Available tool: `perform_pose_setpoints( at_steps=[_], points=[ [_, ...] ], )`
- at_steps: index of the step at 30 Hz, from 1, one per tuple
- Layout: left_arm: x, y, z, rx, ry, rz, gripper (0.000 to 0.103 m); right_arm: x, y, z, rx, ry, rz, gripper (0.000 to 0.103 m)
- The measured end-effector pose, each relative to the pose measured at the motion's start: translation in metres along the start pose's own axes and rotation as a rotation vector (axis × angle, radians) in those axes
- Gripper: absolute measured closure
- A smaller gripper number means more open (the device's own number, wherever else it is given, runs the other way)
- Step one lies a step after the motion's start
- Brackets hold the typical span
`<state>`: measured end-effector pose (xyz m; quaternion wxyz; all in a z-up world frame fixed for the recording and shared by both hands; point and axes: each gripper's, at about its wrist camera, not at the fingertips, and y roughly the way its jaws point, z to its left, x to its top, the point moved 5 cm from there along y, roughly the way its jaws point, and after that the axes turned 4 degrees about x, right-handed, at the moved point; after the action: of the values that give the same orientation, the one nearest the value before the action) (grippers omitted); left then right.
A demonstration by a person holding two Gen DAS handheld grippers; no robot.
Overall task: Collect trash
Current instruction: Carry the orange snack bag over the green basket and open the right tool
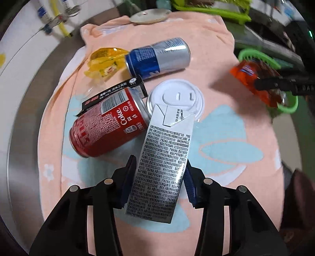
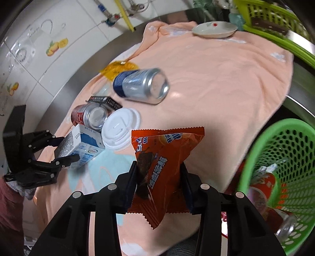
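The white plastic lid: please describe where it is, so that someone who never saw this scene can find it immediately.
Look at the peach towel spread over the counter, and find the cluster of trash near its middle. The white plastic lid lies flat there, between the red Coke can and the milk carton. It is the only round, flat, all-white piece.

My own fingers cover the lower sides of the milk carton (image 1: 163, 157) and the orange snack packet (image 2: 167, 167). The green basket (image 2: 283, 169) on my right runs off the frame; what lies inside is a blur. The far green crate (image 2: 271, 17) is cut off too.
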<state>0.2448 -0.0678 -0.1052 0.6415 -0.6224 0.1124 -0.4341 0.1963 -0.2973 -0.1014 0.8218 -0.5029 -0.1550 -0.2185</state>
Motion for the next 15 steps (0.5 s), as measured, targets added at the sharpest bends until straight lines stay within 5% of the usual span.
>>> perform_pose_setpoints(
  at_steps=[7, 15],
  points=[
    [0.002, -0.025, -0.011, -0.013, -0.112, -0.067, 0.058, -0.008, -0.052, -0.076, -0.126, 0.071, -0.065, 0.063],
    [0.037, -0.054, -0.069, -0.075, -0.079, -0.16, 0.058, -0.026, -0.085, -0.169, -0.326, 0.121, -0.078, 0.063]
  ],
)
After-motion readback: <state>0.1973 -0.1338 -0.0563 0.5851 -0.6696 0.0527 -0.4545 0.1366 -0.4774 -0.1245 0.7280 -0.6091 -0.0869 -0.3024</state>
